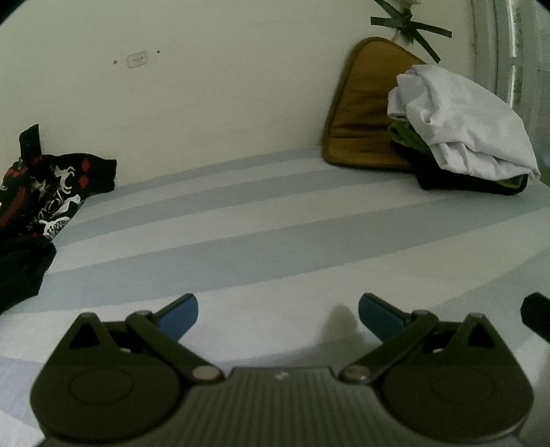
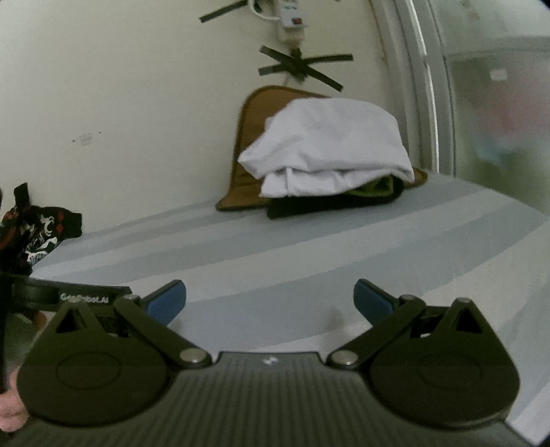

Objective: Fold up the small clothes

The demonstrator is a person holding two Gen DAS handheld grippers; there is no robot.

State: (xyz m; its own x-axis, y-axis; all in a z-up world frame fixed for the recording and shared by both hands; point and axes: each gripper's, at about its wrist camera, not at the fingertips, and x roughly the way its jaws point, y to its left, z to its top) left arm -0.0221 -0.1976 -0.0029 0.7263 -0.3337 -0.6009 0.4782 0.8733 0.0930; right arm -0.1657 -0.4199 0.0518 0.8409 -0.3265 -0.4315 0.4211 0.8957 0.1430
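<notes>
A crumpled black garment with red and white print (image 1: 44, 196) lies at the far left of the striped bed sheet (image 1: 240, 220); it also shows in the right wrist view (image 2: 37, 233). A folded stack, white cloth (image 1: 464, 127) on top of green and black pieces, sits at the back right; it shows in the right wrist view (image 2: 330, 148) too. My left gripper (image 1: 277, 314) is open and empty above the sheet. My right gripper (image 2: 270, 302) is open and empty, with the left gripper's body (image 2: 68, 297) just to its left.
A brown padded mat (image 1: 364, 110) leans against the cream wall behind the stack. Black tape and a power strip (image 2: 292, 20) are on the wall. A window frame (image 2: 429, 86) borders the bed on the right.
</notes>
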